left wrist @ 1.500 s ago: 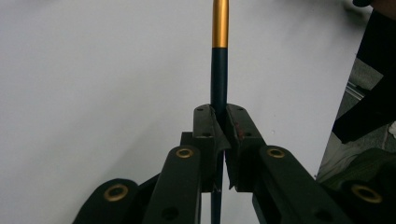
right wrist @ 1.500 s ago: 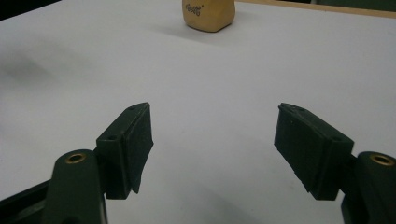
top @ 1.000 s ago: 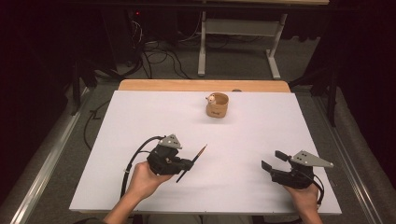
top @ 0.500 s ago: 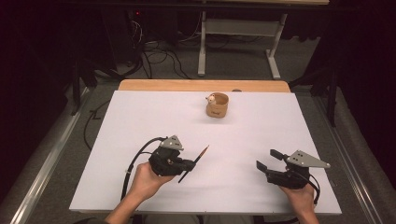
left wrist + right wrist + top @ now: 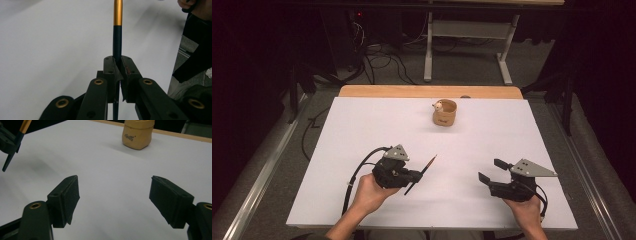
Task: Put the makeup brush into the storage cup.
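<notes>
Item, left: left gripper (image 5: 411, 176), near edge of the white table (image 5: 362, 130), jaws pressed onto the dark shaft of a slim brush (image 5: 422, 173); in the left gripper view the shaft (image 5: 117, 40) runs up between the pads to a gold ferrule, and in the high view the brush slants up and to the right, its tip lifted clear of the table surface. Item, centre rear: small tan cup (image 5: 444, 112), upright near the far edge, well apart from both grippers; a small pale object (image 5: 438, 105) sits at its rim, kind not discernible; the inside of the cup cannot otherwise be made out. The right gripper view shows the cup's side (image 5: 138, 133) with small lettering, too blurred to read. Item, right: right gripper (image 5: 492, 170), near the front right of the table, jaws spread wide and holding nothing, having just been opening further; nothing lies between them. Status, as judged: brush picked up and secured in the left gripper; its carriage to the cup, the likely destination, is not yet done. The right gripper is free to steady the cup if needed.
</notes>
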A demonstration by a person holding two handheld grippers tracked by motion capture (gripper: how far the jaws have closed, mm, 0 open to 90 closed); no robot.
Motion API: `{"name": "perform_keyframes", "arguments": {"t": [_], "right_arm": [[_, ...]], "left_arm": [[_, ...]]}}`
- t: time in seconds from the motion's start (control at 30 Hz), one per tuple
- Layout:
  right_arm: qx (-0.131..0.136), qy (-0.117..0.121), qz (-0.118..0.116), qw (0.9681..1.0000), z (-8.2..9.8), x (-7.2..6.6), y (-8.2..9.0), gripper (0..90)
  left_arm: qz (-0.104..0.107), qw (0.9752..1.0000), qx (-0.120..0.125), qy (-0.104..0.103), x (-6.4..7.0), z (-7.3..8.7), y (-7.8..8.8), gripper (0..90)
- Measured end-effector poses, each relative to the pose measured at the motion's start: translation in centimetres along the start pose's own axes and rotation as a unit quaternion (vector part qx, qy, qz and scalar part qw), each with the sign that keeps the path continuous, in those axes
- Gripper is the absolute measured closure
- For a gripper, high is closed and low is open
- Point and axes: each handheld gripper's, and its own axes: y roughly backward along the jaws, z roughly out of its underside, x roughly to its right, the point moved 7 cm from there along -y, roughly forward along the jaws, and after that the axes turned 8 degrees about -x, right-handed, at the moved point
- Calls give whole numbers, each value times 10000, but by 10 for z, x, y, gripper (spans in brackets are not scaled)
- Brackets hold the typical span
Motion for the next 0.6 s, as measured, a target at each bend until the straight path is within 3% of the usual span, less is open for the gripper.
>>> {"name": "perform_keyframes", "arguments": {"t": [0.17, 0.6], "right_arm": [[-104, 41, -126, 9999, -2, -6, -3, 273], [-70, 119, -581, 9982, -14, -27, -13, 328]], "left_arm": [[-2, 10000, 36, 10, 0, -1, 0, 834], [-9, 9999, 71, -95, 6, -5, -4, 833]]}}
